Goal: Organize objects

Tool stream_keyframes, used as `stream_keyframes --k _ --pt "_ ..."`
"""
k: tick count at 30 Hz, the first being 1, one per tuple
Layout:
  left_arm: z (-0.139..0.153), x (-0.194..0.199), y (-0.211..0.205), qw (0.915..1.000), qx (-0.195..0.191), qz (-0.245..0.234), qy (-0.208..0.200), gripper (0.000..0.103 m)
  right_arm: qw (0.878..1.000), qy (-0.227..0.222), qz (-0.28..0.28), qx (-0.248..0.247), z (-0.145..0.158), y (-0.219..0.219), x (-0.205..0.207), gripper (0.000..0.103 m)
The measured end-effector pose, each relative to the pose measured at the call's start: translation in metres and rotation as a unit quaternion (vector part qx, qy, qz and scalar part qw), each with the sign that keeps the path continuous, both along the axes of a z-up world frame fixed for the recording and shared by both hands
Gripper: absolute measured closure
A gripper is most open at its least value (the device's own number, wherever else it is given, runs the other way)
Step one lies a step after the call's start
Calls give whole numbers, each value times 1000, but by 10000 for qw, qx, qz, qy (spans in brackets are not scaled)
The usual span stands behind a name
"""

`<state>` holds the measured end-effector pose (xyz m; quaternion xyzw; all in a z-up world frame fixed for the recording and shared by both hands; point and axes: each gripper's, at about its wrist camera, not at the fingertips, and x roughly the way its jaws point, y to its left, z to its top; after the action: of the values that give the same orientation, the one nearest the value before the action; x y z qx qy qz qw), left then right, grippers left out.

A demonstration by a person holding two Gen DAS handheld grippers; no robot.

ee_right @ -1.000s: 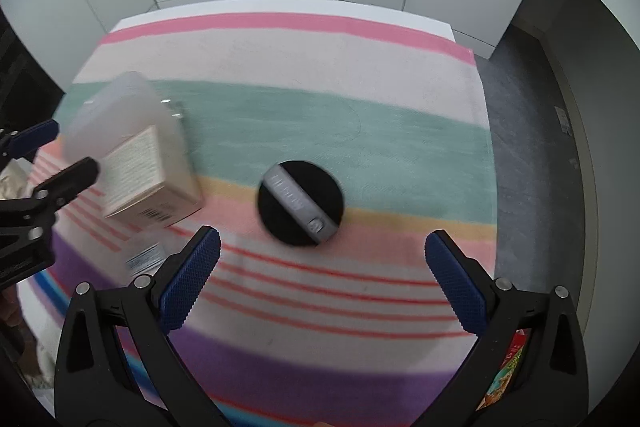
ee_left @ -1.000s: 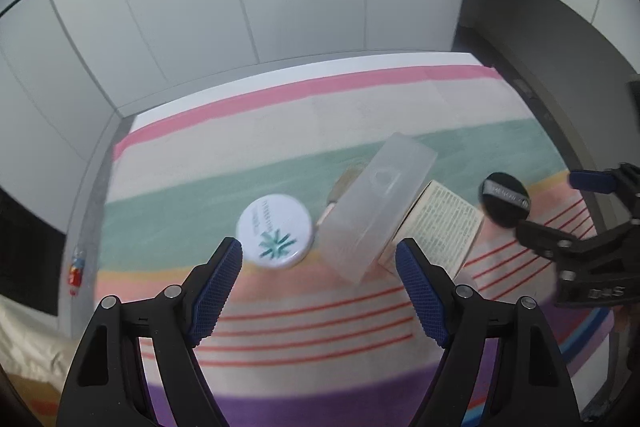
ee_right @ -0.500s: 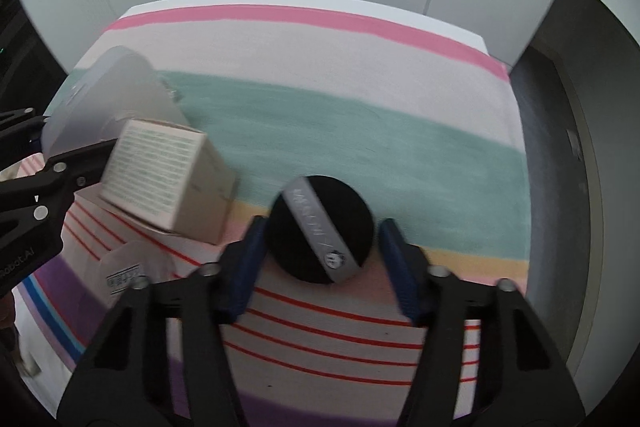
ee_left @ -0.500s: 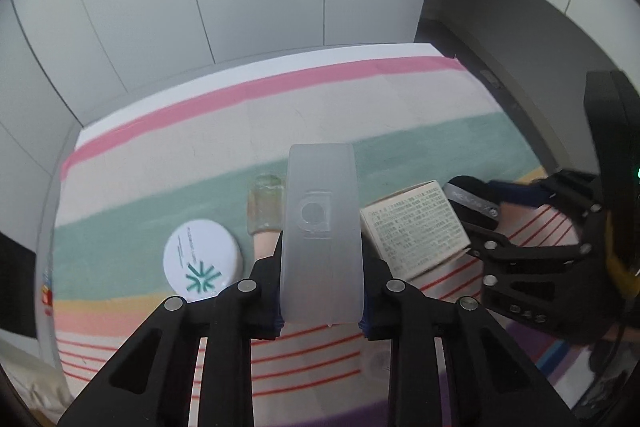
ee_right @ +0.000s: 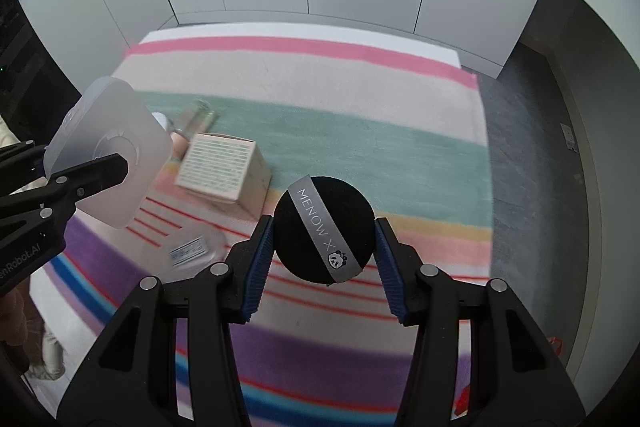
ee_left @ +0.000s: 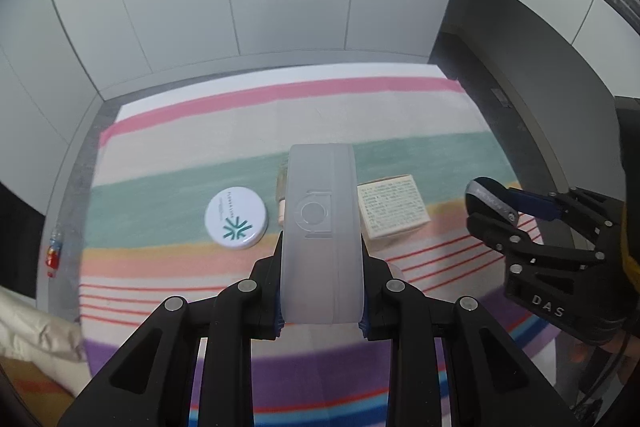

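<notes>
My left gripper [ee_left: 321,323] is shut on a frosted translucent plastic case [ee_left: 320,227], held on edge above the striped cloth; the case also shows in the right wrist view [ee_right: 110,151]. My right gripper [ee_right: 324,263] is shut on a black round powder puff [ee_right: 324,231] with a grey "MENOW" ribbon, lifted off the cloth; the puff also shows in the left wrist view [ee_left: 490,203]. On the cloth lie a white round compact [ee_left: 236,218] with a green logo, a small printed carton [ee_left: 393,205], and a small glass bottle [ee_right: 196,121] partly hidden behind the case.
The striped cloth [ee_left: 280,115] covers the table, with white panels behind and a grey floor on the right. A clear plastic lid with a label [ee_right: 192,249] lies on the cloth near the left gripper. A beige fabric [ee_left: 32,339] lies at the left.
Both grippers went from open to shut. The left took the frosted case and lifted it on edge. The right closed on the black puff and raised it.
</notes>
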<state>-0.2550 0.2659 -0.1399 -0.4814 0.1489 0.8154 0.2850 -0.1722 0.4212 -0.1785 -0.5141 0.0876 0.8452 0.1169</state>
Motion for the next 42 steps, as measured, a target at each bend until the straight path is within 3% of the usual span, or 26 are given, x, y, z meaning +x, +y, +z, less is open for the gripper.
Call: stream_keyframes --k 11,20,27,34,38,42 --pt "63 44 -37 9988 203 423 109 76 9997 227 12 -4 71 -25 48 51" --pt "103 88 -72 9971 406 608 220 76 9989 445 126 -18 109 -52 82 51" --pt "116 120 -98 9921 727 982 290 76 9947 772 639 222 134 -89 97 51" --pt "124 126 -116 9910 800 985 427 76 9895 1063 938 280 158 -119 92 51" --pt "130 124 -131 9891 866 1089 490 76 9861 1065 1179 477 158 -135 82 51" --pt "127 119 -150 9872 860 1249 489 76 9870 985 1237 281 154 -144 72 51"
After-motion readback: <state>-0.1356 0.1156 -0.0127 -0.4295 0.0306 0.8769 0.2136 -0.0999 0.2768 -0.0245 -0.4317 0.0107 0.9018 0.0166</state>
